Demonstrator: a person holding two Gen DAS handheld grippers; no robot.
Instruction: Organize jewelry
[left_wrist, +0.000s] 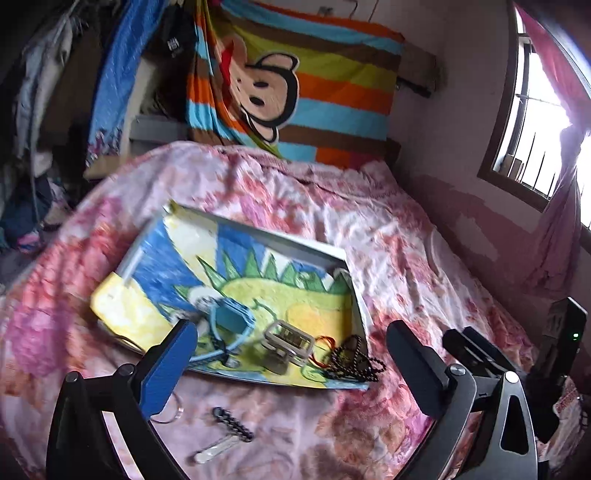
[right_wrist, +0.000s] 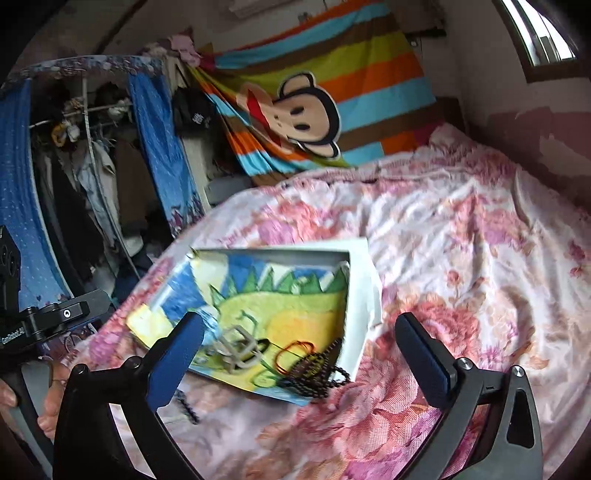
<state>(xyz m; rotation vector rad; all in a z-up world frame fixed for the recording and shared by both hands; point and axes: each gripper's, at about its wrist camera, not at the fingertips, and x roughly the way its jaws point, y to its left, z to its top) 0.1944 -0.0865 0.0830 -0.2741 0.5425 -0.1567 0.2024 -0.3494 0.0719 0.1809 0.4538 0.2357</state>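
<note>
Left gripper (left_wrist: 291, 349) finger hides part of the blurred blue bracelet (left_wrist: 231, 325)

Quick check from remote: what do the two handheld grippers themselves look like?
Both the left gripper and right gripper have curved black frames, silver pivot bolts and flat blue finger pads. Seen from the right wrist view, the left unit bears white lettering; from the left, the right unit shows a green light.

Both wrist cameras are looking forward and down across the bed toward the white tray (left_wrist: 255, 236) (right_wrist: 360, 273). Left view is sitting close, at the tray's near edge, slightly left of it. Right view is sitting just as near, slightly right. Both are sharing the tray, the pink floral blanket (left_wrist: 388, 229) (right_wrist: 461, 240) and the striped monkey towel (left_wrist: 295, 85) (right_wrist: 332, 85) beyond the tray.
</note>
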